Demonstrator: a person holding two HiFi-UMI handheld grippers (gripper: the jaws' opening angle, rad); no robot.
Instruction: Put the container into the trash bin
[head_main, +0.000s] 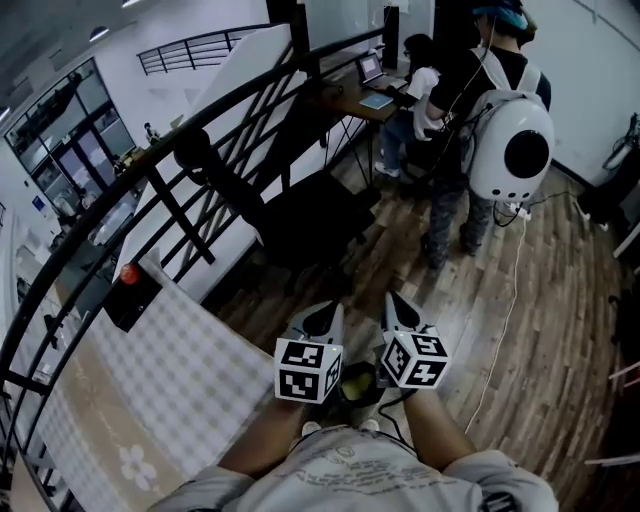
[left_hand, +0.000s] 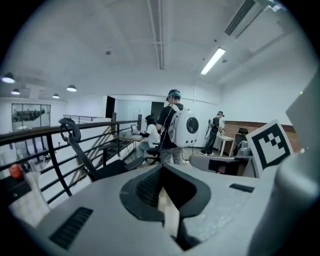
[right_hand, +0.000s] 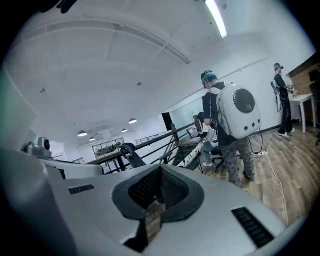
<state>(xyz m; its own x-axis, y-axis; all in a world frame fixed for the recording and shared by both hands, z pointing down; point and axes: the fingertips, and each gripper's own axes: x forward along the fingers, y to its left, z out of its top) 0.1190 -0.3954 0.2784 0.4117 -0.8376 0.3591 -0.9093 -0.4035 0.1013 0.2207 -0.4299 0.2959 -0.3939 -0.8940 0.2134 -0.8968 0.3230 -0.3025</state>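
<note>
The left gripper (head_main: 322, 322) and the right gripper (head_main: 400, 312) are held side by side out in front of the person's chest, pointing away across the room. Each has its jaws pressed together with nothing between them; the gripper views show only a thin seam at the pads.

Low between the two marker cubes, down on the floor (head_main: 545, 320) near the person's feet, sits a small dark round thing (head_main: 357, 384) with something yellow-green in it. I cannot tell whether that is the bin or the container, and neither can be made out for certain anywhere else.

To the near left is a table (head_main: 175, 385) under a pale checked cloth, with a small red thing (head_main: 129, 273) at its far end. A black railing (head_main: 200, 115) runs along behind it, and a black chair (head_main: 300, 215) stands just beside the rail.

Farther off to the right a person (head_main: 470, 90) stands with a white backpack (head_main: 510, 150), back turned. Just beyond, another person (head_main: 415, 95) sits at a desk (head_main: 350, 100) with a laptop (head_main: 372, 68). A white cable (head_main: 507, 320) trails over the floor on the right.
</note>
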